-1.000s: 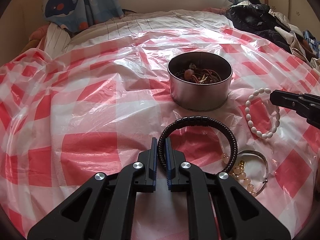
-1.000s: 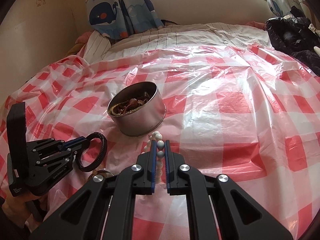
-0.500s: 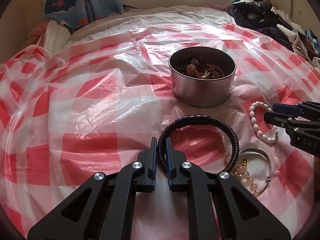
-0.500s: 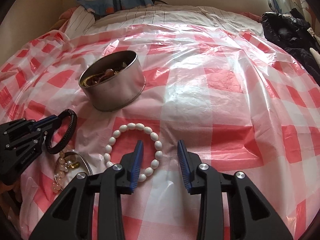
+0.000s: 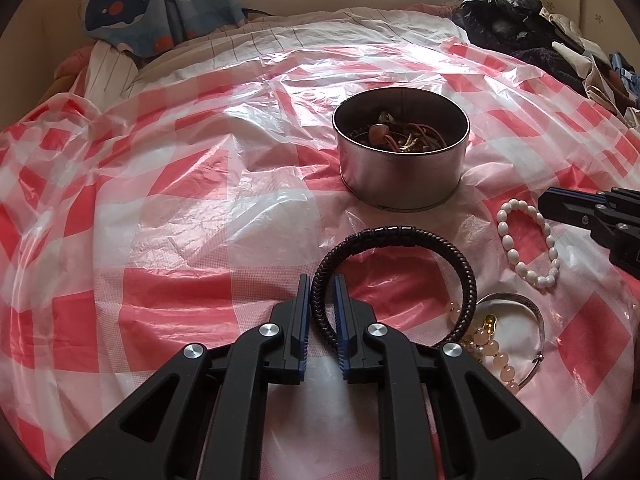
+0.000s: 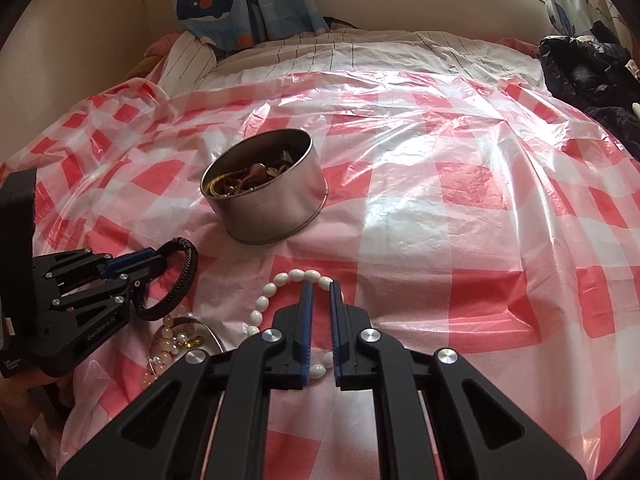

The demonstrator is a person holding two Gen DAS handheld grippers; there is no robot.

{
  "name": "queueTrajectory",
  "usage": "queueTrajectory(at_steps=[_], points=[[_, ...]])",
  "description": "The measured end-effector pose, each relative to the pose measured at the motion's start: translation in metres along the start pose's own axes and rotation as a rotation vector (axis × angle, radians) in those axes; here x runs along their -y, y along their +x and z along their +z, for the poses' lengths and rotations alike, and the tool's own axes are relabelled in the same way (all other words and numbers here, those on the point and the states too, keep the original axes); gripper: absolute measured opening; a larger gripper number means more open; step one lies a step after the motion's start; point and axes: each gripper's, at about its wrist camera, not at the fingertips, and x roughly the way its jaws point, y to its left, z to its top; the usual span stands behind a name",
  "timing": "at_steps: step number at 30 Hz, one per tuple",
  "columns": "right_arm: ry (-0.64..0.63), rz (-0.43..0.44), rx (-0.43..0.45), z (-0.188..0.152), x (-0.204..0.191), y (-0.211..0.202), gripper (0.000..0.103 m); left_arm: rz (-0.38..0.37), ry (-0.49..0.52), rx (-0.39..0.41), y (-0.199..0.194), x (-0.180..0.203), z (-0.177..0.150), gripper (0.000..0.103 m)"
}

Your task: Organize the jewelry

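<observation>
Left gripper (image 5: 322,312) pinches braided black leather bracelet (image 5: 400,236) at lower centre; right gripper (image 6: 319,320), jaws just closing, pressed together w/ white oval-bead bracelet (image 6: 294,276) unclamped. Risk: beads stay behind, never reaching round steel tin (image 5: 400,176)

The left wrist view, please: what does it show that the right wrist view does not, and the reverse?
Left only: the left gripper clamping the black bracelet head-on, and the whole silver bangle. Right only: the right gripper closed over the white bead bracelet, along its fingers. Both: the metal tin, both bracelets, the checked sheet.
</observation>
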Motion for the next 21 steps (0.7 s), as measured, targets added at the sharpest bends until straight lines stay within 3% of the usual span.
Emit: queueTrajectory(at_steps=[6,11,12,14,15,19,21], points=[[0.022,0.043,0.069,0.005,0.002,-0.013,0.008,0.000,0.000,0.000,0.000,0.000,0.000,0.012],[0.023,0.019,0.053,0.006,0.003,-0.010,0.008,0.000,0.000,0.000,0.000,0.000,0.000,0.012],[0.018,-0.004,0.040,0.006,0.004,-0.008,0.011,-0.001,-0.001,0.000,0.000,0.000,0.000,0.012],[0.016,-0.041,0.017,0.005,0.006,-0.003,0.040,-0.001,0.000,0.000,0.000,0.000,0.000,0.012],[0.013,-0.053,0.008,0.004,0.006,-0.001,0.042,0.000,0.000,0.000,0.000,0.000,0.000,0.012],[-0.007,-0.108,-0.074,-0.003,0.007,0.016,0.041,-0.001,0.000,0.000,0.000,0.000,0.000,0.012],[-0.024,-0.120,-0.088,-0.006,0.006,0.020,0.026,-0.002,0.000,0.005,-0.001,0.000,0.000,0.012]])
